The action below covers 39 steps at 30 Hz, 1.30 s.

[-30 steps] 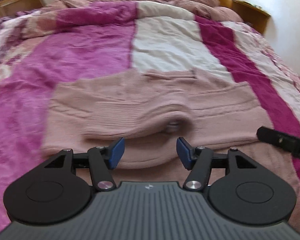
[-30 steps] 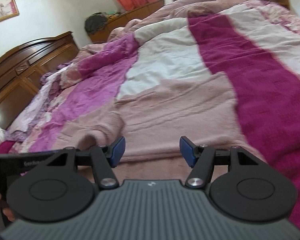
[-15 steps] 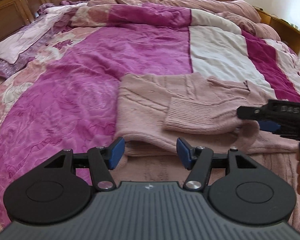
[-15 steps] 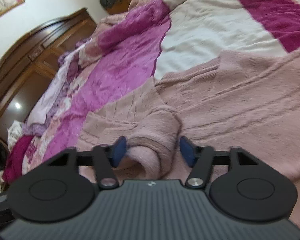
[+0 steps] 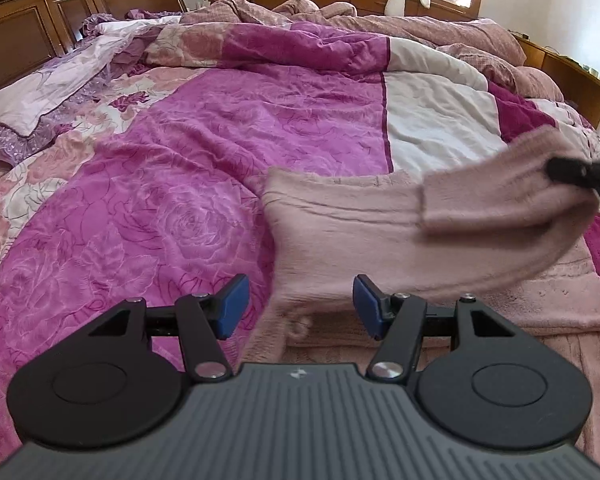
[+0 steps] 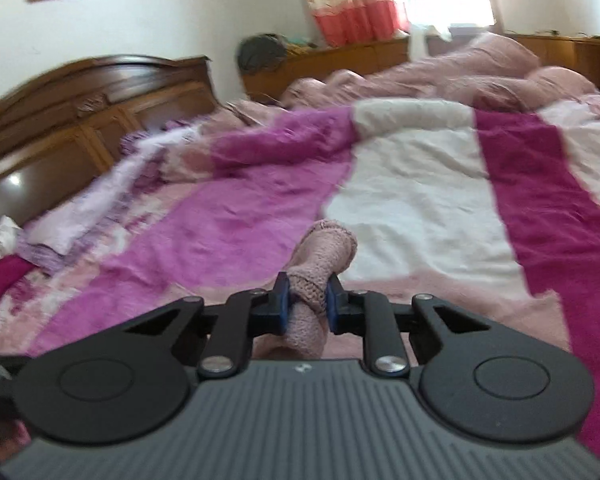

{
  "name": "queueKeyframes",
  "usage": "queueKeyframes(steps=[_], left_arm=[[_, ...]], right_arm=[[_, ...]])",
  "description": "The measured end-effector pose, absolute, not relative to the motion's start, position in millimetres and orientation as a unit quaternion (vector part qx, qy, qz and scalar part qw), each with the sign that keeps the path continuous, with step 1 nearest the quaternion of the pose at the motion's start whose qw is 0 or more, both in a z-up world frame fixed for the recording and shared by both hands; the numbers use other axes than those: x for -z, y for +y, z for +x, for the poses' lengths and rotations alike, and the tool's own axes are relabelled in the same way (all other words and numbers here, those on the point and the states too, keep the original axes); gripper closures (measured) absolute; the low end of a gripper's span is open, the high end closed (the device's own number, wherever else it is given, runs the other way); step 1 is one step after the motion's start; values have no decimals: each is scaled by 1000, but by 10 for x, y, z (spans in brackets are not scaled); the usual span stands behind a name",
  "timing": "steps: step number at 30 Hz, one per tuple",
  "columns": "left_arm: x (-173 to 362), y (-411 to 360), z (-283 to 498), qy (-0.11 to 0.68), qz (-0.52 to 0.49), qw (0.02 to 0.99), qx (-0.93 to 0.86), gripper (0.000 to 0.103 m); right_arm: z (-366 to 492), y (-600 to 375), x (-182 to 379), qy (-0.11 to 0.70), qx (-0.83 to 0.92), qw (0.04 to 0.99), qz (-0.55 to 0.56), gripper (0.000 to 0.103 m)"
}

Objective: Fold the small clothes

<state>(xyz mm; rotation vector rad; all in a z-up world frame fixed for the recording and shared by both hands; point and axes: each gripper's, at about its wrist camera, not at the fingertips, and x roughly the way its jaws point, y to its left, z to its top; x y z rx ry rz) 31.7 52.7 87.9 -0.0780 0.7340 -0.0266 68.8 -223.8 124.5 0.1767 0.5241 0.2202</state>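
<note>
A pale pink knitted sweater (image 5: 340, 232) lies on the bed, partly folded. My left gripper (image 5: 300, 306) is open and empty, with the sweater's near left edge between its blue pads. My right gripper (image 6: 304, 304) is shut on the sweater's sleeve (image 6: 324, 252), whose ribbed cuff sticks out past the pads. In the left wrist view the sleeve (image 5: 500, 192) is lifted off the sweater body at the right, held by the black tip of the right gripper (image 5: 580, 172).
The bed carries a magenta, white and pink patchwork quilt (image 5: 180, 184). A dark wooden headboard (image 5: 40, 28) stands at the left. Bunched pink bedding (image 5: 380, 24) lies at the far end, before a wooden ledge and a window.
My right gripper has shut on the sleeve and lifted it up and to the right. The left gripper has stayed open near the sweater's left edge, and its view has swung left.
</note>
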Motion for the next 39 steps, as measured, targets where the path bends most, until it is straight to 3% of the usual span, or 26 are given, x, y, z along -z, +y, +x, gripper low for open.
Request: queueKeyframes(steps=[7, 13, 16, 20, 26, 29, 30, 32, 39], left_arm=[[-763, 411, 475, 369, -33, 928, 26, 38], [-800, 303, 568, 344, -2, 938, 34, 38], [-804, 228, 605, 328, 13, 943, 48, 46], [-674, 143, 721, 337, 32, 939, 62, 57], [-411, 181, 868, 355, 64, 932, 44, 60], [-374, 237, 869, 352, 62, 933, 43, 60], [-368, 245, 875, 352, 61, 933, 43, 60], [-365, 251, 885, 352, 62, 933, 40, 60], [-363, 253, 885, 350, 64, 934, 41, 60]], right_arm=[[851, -2474, -539, 353, -64, 928, 96, 76], [746, -2511, -651, 353, -45, 930, 91, 58], [646, -2389, -853, 329, -50, 941, 54, 58], [572, -2136, -997, 304, -85, 949, 11, 49], [753, -1649, -781, 329, -171, 928, -35, 49], [889, -1501, -605, 348, -179, 919, -49, 54], [915, -1486, -563, 349, -174, 920, -52, 75], [934, -1508, -556, 346, -156, 923, -57, 90], [636, -2155, -981, 279, -84, 956, 14, 92]])
